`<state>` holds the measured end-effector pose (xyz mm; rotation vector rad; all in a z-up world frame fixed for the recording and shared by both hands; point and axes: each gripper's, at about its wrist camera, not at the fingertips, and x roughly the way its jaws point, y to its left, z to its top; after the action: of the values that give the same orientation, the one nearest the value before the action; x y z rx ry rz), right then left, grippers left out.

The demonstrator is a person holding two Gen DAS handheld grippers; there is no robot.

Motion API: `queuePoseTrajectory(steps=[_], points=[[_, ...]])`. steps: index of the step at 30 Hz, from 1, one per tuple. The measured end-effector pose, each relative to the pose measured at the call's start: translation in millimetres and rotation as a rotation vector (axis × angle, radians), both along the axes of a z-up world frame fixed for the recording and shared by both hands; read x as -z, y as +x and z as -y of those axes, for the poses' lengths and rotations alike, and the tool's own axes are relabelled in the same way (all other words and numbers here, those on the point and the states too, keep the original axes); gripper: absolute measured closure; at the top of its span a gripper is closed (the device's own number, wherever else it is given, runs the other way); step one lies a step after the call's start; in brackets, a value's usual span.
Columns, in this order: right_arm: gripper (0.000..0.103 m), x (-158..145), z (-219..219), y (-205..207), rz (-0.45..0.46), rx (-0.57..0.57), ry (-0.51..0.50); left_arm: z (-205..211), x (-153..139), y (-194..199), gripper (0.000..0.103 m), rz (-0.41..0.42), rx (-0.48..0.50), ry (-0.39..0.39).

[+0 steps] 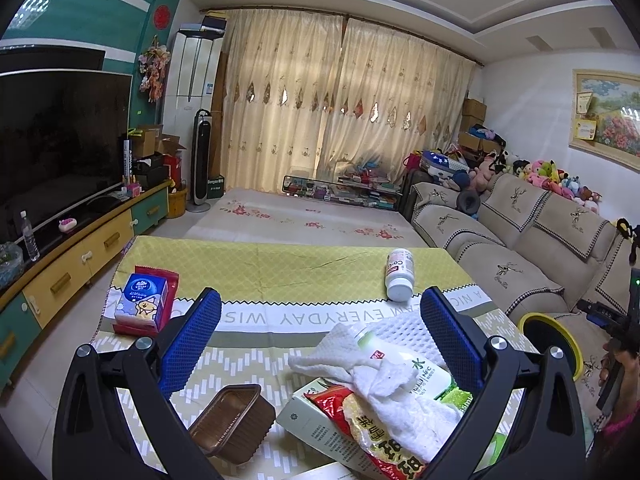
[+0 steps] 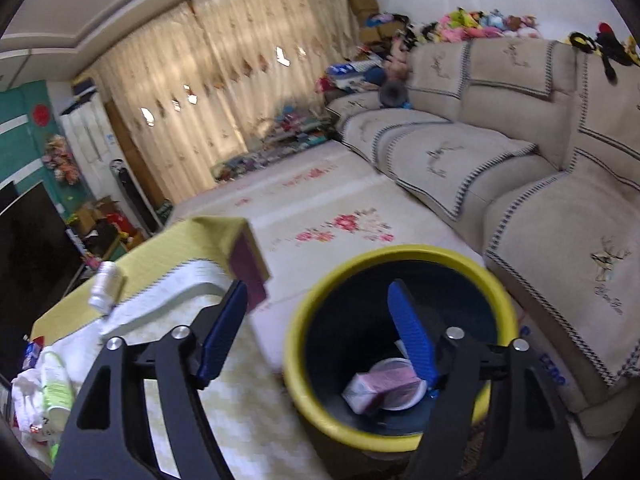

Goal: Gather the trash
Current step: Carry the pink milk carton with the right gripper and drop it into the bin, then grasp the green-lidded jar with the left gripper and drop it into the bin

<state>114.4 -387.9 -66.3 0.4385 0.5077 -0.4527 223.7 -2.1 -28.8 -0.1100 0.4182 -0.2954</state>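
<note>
Both grippers gape empty, the right gripper (image 2: 316,320) above the yellow bin (image 2: 400,254) right of the table, the left gripper (image 1: 320,332) over the near heap where the bottle (image 1: 404,364), tangled in white cloth (image 1: 396,388), risks dragging it along.

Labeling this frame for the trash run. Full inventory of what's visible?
bin: 1, yellow rim, dark inside, on floor by sofa
carton: 1, pinkish, inside bin
white bottle: 1, lying on table
tissue pack: 1, blue, table's far left
brown tray: 1, near table edge
drink bottle: 1, white-green, in cloth pile
white cloth: 1, draped over bottle
snack bag: 1, red
left hand-held gripper: open, over table
right hand-held gripper: open, over bin
</note>
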Motion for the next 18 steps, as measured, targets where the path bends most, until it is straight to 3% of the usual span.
queuePoseTrajectory(steps=[6, 10, 14, 18], points=[[0.031, 7, -46, 23, -0.032, -0.037, -0.075, 12, -2, -8, 0.005, 0.021, 0.039, 0.014], [0.030, 11, -57, 26, -0.051, -0.048, -0.092, 33, -7, -23, 0.005, 0.041, 0.116, 0.045], [0.027, 13, -64, 29, -0.072, -0.054, -0.125, 69, -5, -49, 0.005, -0.007, 0.337, 0.072], [0.027, 13, -60, 30, -0.071, -0.055, -0.112, 115, 14, -84, 0.005, -0.082, 0.539, 0.187]])
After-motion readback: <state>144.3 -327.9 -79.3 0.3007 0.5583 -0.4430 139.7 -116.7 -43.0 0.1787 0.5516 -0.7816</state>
